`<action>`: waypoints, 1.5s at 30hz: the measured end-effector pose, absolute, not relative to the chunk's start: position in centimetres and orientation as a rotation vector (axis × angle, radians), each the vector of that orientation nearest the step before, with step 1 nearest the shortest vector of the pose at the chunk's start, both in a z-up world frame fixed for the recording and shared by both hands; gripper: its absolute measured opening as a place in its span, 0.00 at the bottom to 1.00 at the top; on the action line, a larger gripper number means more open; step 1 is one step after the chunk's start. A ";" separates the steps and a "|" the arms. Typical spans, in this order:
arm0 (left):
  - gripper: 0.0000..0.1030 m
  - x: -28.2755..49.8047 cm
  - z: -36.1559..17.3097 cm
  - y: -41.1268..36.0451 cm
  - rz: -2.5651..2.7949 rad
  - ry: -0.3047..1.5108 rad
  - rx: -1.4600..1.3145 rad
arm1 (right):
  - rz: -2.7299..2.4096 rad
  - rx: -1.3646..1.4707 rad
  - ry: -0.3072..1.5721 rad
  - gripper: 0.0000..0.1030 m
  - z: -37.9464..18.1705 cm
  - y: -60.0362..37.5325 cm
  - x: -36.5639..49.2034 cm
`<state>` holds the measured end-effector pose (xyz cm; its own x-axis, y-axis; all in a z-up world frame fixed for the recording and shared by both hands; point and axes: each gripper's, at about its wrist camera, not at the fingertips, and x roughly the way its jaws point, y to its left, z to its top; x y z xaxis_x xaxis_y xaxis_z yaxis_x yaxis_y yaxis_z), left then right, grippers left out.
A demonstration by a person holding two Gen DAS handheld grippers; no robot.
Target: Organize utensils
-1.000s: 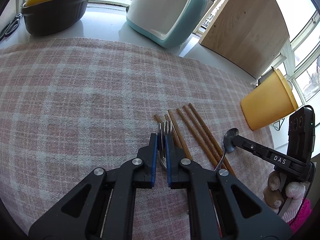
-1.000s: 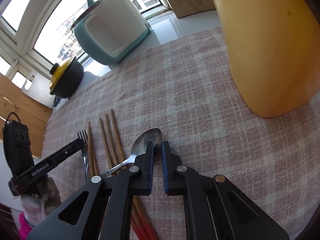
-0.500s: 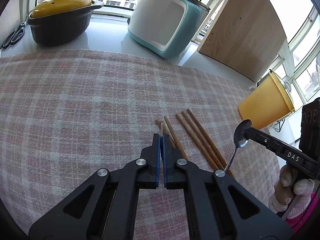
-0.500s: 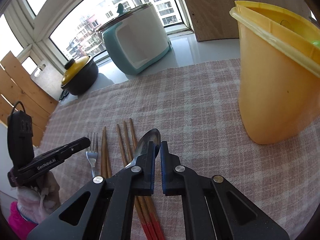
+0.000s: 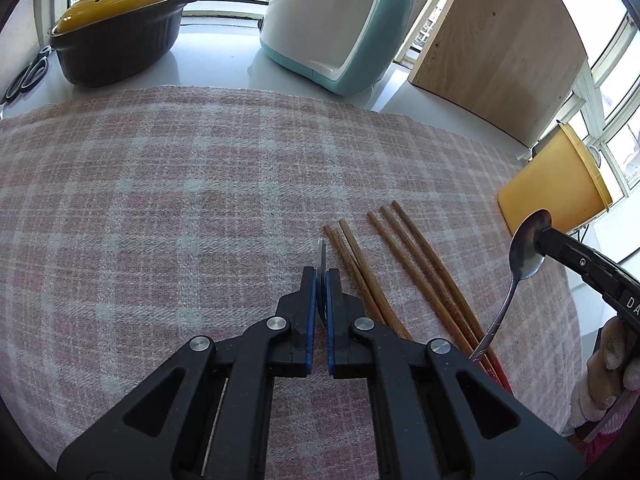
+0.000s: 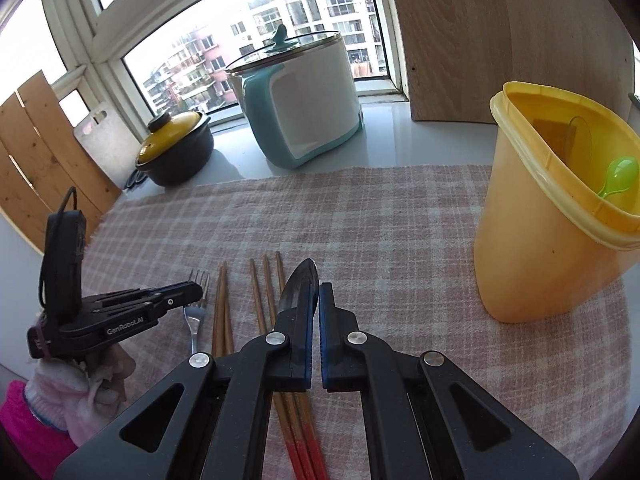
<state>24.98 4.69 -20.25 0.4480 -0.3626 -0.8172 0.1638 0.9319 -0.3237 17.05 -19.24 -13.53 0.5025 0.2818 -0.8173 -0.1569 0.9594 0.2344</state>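
Note:
My left gripper [image 5: 320,280] is shut on a metal fork [image 5: 321,254], which shows edge-on between the blue pads. The right wrist view shows the same fork [image 6: 196,308] with its tines up beside the left gripper [image 6: 196,290]. My right gripper [image 6: 316,292] is shut on the bowl of a metal spoon [image 6: 300,284]. In the left wrist view the spoon [image 5: 528,248] hangs above the cloth, handle slanting down. Several wooden chopsticks [image 6: 260,296] lie between the two grippers. A yellow utensil holder [image 6: 540,240] stands to the right.
A green plastic spoon [image 6: 618,176] sits in the holder. Behind the pink plaid cloth [image 5: 160,200] stand a teal-and-white pot [image 6: 300,112], a black pot with a yellow lid [image 6: 176,152] and a wooden board [image 6: 500,40]. Scissors [image 5: 24,76] lie at the far left.
The left jaws closed on the fork, turning it from flat to edge-on. The right gripper rose with the spoon and rolled, so the holder's open top now shows.

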 end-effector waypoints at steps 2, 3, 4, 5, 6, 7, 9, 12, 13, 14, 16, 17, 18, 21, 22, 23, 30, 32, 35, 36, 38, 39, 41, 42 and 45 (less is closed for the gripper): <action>0.01 25.0 -20.3 4.9 -0.318 1.054 -0.227 | 0.270 0.136 1.010 0.01 -13.4 -19.2 17.0; 0.01 24.9 -20.2 5.0 -0.313 1.052 -0.234 | 0.273 0.136 1.007 0.01 -13.2 -19.2 17.0; 0.01 24.9 -20.2 5.1 -0.309 1.050 -0.235 | 0.276 0.134 1.003 0.01 -13.1 -19.3 16.9; 0.01 24.8 -20.0 5.3 -0.306 1.046 -0.235 | 0.279 0.135 0.999 0.01 -12.9 -19.3 16.8; 0.01 24.6 -19.8 5.4 -0.306 1.041 -0.235 | 0.285 0.136 0.993 0.01 -12.6 -19.2 16.7; 0.01 24.4 -19.5 5.5 -0.306 1.034 -0.235 | 0.290 0.135 0.986 0.01 -12.3 -19.2 16.6; 0.00 24.0 -18.7 5.9 -0.305 1.015 -0.238 | 0.302 0.123 0.969 0.00 -11.6 -19.0 16.3; 0.00 23.3 -17.2 6.3 -0.302 0.979 -0.241 | 0.329 0.091 0.941 0.00 -10.5 -18.4 15.7; 0.00 23.0 -16.7 6.4 -0.302 0.966 -0.241 | 0.336 0.076 0.931 0.00 -10.2 -18.2 15.5; 0.00 22.7 -16.1 6.5 -0.303 0.953 -0.239 | 0.343 0.063 0.922 0.00 -9.8 -17.9 15.2; 0.00 22.0 -15.2 6.7 -0.304 0.930 -0.229 | 0.355 0.033 0.904 0.00 -9.2 -17.5 14.7; 0.00 21.7 -14.7 6.7 -0.301 0.918 -0.218 | 0.360 0.018 0.895 0.00 -9.0 -17.3 14.6; 0.00 21.4 -14.3 6.7 -0.299 0.908 -0.210 | 0.363 0.002 0.887 0.00 -8.8 -17.1 14.4; 0.00 20.5 -13.2 6.7 -0.295 0.877 -0.201 | 0.369 -0.021 0.866 0.00 -8.2 -16.7 13.8; 0.00 20.2 -12.8 6.8 -0.295 0.867 -0.200 | 0.371 -0.026 0.858 0.00 -8.0 -16.7 13.5; 0.00 19.9 -12.4 6.9 -0.295 0.857 -0.198 | 0.373 -0.034 0.848 0.00 -7.7 -16.5 13.3; 0.00 18.2 -9.9 6.8 -0.303 0.796 -0.179 | 0.375 -0.106 0.776 0.00 -5.8 -15.8 11.8; 0.00 17.9 -9.1 6.7 -0.307 0.781 -0.179 | 0.374 -0.115 0.759 0.00 -5.3 -15.8 11.6; 0.00 17.5 -8.1 6.6 -0.312 0.759 -0.173 | 0.371 -0.118 0.735 0.00 -4.5 -16.0 11.2; 0.00 17.4 -7.8 6.5 -0.313 0.752 -0.174 | 0.370 -0.118 0.727 0.00 -4.2 -16.2 11.1; 0.00 17.3 -7.1 6.3 -0.319 0.736 -0.175 | 0.364 -0.117 0.710 0.00 -3.7 -16.5 11.0; 0.00 17.2 -6.7 6.2 -0.322 0.727 -0.174 | 0.361 -0.115 0.703 0.00 -3.3 -16.7 10.9; 0.00 17.1 -5.9 5.6 -0.328 0.708 -0.171 | 0.355 -0.109 0.689 0.00 -2.7 -17.2 10.9; 0.00 17.1 -5.4 5.4 -0.334 0.699 -0.171 | 0.351 -0.108 0.681 0.00 -2.4 -17.5 10.9; 0.00 17.1 -4.2 4.4 -0.351 0.671 -0.164 | 0.333 -0.102 0.658 0.00 -1.4 -18.5 10.9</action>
